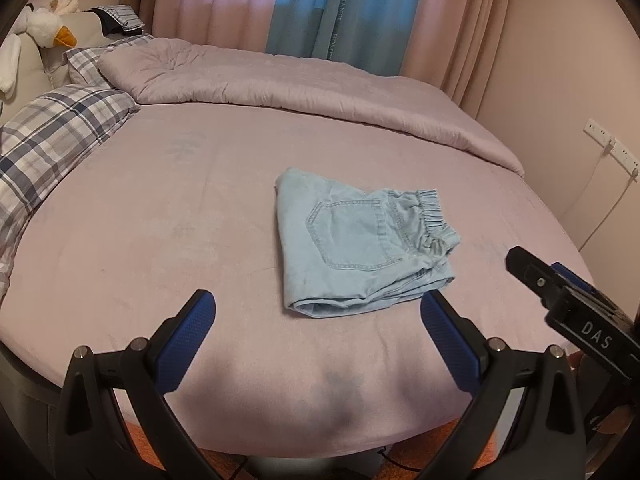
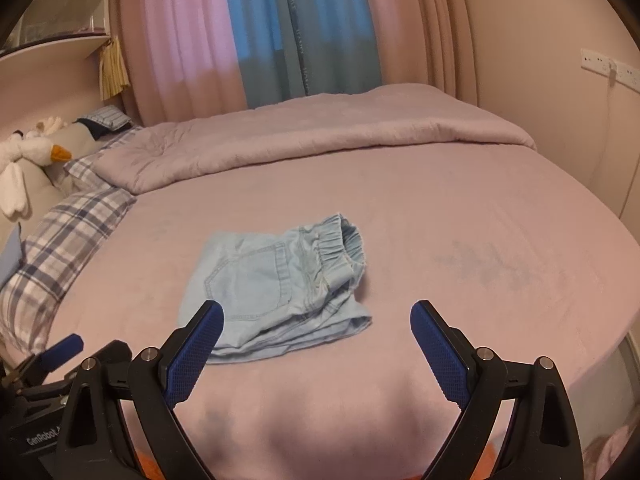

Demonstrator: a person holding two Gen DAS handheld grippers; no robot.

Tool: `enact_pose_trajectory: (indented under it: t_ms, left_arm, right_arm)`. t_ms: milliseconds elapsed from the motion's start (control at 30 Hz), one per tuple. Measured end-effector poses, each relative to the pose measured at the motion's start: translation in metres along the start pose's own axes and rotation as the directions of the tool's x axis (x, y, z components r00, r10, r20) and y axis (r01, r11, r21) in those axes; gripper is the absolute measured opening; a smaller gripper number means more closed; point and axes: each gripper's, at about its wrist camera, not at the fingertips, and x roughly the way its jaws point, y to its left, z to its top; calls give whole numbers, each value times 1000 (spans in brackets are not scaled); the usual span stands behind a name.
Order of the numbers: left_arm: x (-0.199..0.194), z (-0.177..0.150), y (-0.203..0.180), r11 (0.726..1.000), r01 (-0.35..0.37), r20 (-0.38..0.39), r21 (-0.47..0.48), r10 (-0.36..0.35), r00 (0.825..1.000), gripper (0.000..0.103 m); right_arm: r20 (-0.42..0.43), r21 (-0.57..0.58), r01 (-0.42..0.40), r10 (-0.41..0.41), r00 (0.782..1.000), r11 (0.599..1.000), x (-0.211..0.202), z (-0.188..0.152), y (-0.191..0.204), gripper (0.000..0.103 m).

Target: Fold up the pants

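Note:
Light blue denim pants lie folded into a compact bundle on the pink bed sheet, back pocket up, elastic waistband toward the right. They also show in the right wrist view. My left gripper is open and empty, held above the sheet just in front of the bundle. My right gripper is open and empty, with its left finger over the bundle's near left corner. The right gripper's body shows at the right of the left wrist view.
A folded pink duvet lies across the far side of the bed. Plaid pillows and a plush goose sit at the left. Curtains hang behind. A wall socket with a cable is at the right.

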Motion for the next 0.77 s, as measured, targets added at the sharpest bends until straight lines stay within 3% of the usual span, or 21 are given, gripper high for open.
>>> enact_pose_trajectory:
  t_ms: [367,767]
  left_arm:
    - [2,-2,2,1000,-15,2,0,15,1000,103]
    - [3,-2,5,1000,-9,0,-8,9,1000,103]
  right_arm:
    - [-23,61,-69,70,997,996,2,0,-6,94]
    - [-40,68,-49,51,998,996,6,1,-12,94]
